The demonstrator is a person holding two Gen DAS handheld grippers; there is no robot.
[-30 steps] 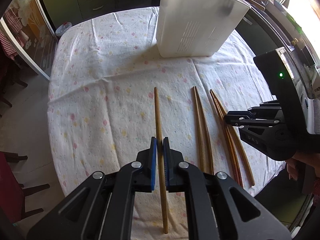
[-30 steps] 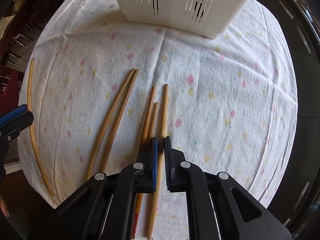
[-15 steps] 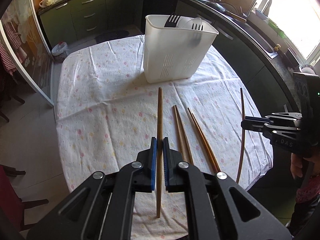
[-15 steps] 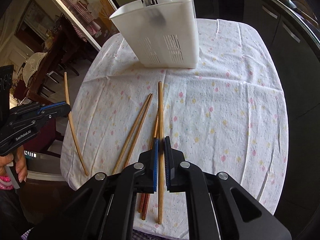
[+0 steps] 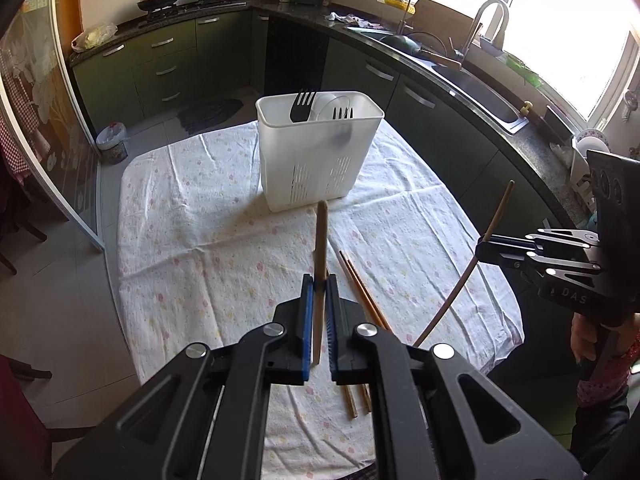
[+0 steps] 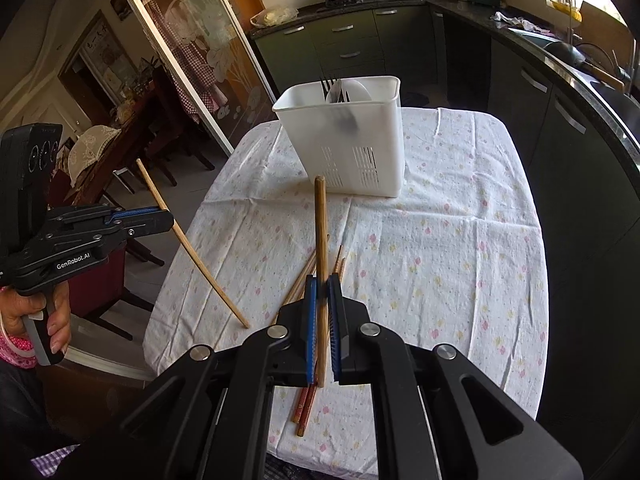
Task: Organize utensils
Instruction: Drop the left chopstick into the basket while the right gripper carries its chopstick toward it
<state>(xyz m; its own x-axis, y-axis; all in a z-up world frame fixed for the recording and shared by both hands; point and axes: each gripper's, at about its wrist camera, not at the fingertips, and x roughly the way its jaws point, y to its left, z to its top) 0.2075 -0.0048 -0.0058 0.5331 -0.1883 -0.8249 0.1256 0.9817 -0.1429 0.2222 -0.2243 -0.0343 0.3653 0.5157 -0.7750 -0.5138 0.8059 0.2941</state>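
My left gripper (image 5: 318, 284) is shut on a wooden chopstick (image 5: 320, 240) and holds it above the table, pointing at the white utensil basket (image 5: 316, 172). My right gripper (image 6: 321, 282) is shut on another wooden chopstick (image 6: 320, 232), also lifted and pointing at the basket (image 6: 352, 152). Each gripper shows in the other's view, the right (image 5: 486, 246) and the left (image 6: 166, 216), each with its chopstick slanting down. Several chopsticks (image 6: 306, 396) lie on the flowered tablecloth (image 6: 440, 248) under the grippers. Black forks (image 5: 303, 105) stand in the basket.
The table is small, with its edges close on all sides. Dark green kitchen cabinets (image 5: 168, 72) and a counter with a sink (image 5: 480, 92) run behind and to the right. A glass sliding door (image 6: 188, 52) and chairs (image 6: 132, 248) stand on the left.
Both grippers have lifted their chopsticks off the table and risen, tilting up; the basket and kitchen have come into fuller view. Several chopsticks stay on the cloth.
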